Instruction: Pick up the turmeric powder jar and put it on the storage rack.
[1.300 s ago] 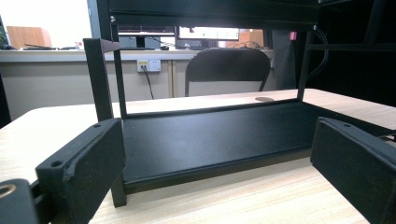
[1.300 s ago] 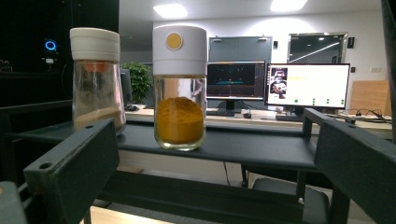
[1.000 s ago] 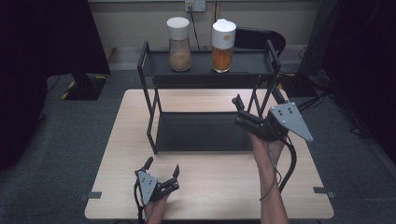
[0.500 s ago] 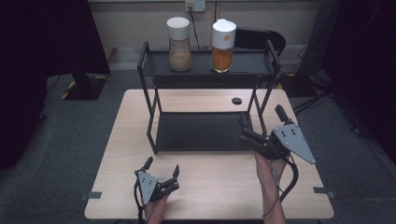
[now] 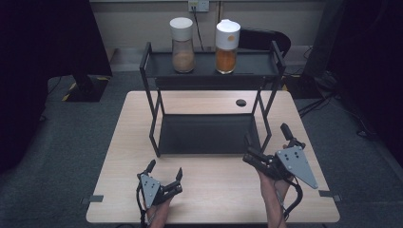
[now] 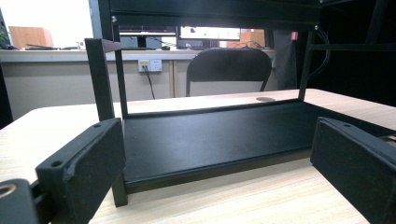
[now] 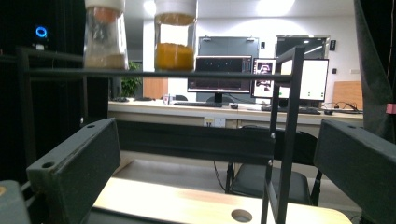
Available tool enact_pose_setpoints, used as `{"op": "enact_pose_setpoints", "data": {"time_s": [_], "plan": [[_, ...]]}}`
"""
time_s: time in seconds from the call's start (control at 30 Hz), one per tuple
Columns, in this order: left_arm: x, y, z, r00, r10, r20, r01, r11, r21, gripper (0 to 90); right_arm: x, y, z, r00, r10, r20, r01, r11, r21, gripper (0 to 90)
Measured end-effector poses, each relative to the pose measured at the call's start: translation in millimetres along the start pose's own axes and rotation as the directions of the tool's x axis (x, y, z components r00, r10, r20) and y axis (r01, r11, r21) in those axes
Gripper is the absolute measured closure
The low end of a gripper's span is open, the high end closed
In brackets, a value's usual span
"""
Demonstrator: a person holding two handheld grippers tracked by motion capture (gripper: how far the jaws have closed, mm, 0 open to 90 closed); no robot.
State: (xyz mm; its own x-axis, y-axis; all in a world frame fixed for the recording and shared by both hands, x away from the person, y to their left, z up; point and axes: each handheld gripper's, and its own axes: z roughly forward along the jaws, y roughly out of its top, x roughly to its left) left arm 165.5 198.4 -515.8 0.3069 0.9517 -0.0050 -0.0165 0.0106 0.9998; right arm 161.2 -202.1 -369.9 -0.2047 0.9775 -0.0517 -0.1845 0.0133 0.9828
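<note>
**Both grippers gape empty before the black rack**

The left gripper (image 5: 165, 176) and right gripper (image 5: 259, 154) hold nothing, jaws spread, low over the pale wooden table (image 5: 214, 187). Just ahead stands the two-tier metal rack (image 5: 209, 135), with two white-capped jars, beige-filled (image 5: 182, 45) and orange-filled (image 5: 227, 46), above. The right gripper view adds monitors (image 7: 219, 70) beyond; the left gripper view, a chair (image 6: 231, 70).

Black two-tier rack (image 5: 209, 135) stands just ahead of left gripper (image 5: 165, 167) and right gripper (image 5: 266, 140), on a pale wood table (image 5: 218, 190). Top shelf, far beyond both: tan-filled jar (image 5: 182, 45), orange-filled jar (image 5: 226, 46), white caps. Cable hole (image 5: 241, 102) behind the rack; black chair (image 6: 229, 70) farther off.
</note>
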Motion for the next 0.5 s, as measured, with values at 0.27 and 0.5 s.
{"op": "enact_pose_setpoints", "data": {"time_s": [0.27,0.5], "plan": [[0.1,-0.1,0.0,1.0,0.0,0.0,0.0,1.0,0.0,2.6,0.7,-19.0,-9.5,0.9999,0.017,-0.002,-0.017,1.0,0.016,0.0],[0.1,-0.1,0.0,1.0,0.0,0.001,0.0,1.0,0.0,2.6,3.2,-36.9,-17.3,0.9991,0.043,-0.001,-0.043,0.999,0.033,0.0]]}}
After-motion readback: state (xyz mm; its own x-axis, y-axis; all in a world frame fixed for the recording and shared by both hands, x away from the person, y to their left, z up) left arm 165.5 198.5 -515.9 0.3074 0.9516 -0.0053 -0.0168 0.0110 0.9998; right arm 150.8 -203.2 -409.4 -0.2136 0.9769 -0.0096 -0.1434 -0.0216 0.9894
